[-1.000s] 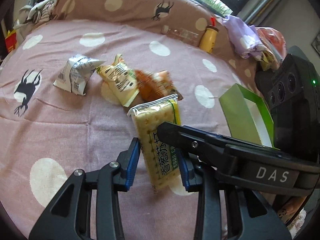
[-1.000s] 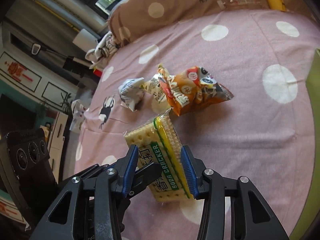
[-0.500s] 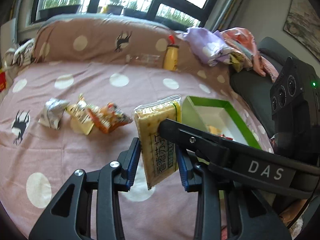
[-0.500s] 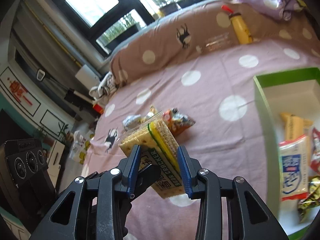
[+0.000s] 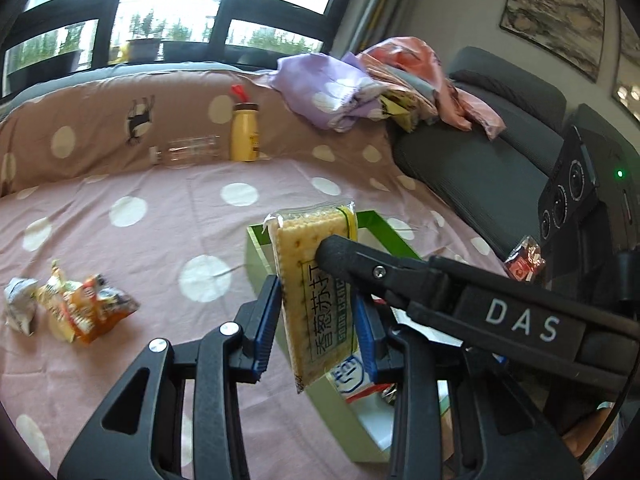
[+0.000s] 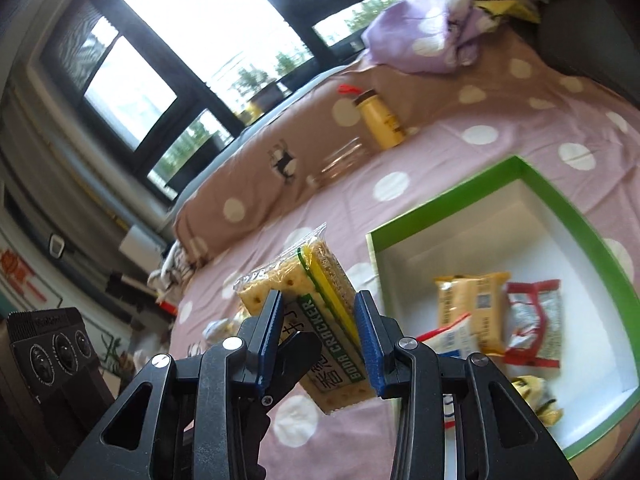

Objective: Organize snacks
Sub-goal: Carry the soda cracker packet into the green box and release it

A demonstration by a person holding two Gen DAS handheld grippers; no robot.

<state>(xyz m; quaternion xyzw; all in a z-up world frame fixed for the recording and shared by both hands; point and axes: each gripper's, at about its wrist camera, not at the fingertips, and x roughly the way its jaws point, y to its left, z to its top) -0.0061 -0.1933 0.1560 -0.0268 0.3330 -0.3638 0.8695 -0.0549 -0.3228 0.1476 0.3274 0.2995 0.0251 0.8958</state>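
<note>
Upright, cracker pack [image 5: 316, 292] stands lengthwise between both grippers' pads.

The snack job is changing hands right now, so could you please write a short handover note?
Left gripper: shut on the cracker pack.
Right gripper: shut on the same pack, held in the air by both beside the green box.
Done: several snack packets lie in the box.
Left: set the cracker pack in the box, then fetch the loose packets on the pink dotted bedspread.
</note>
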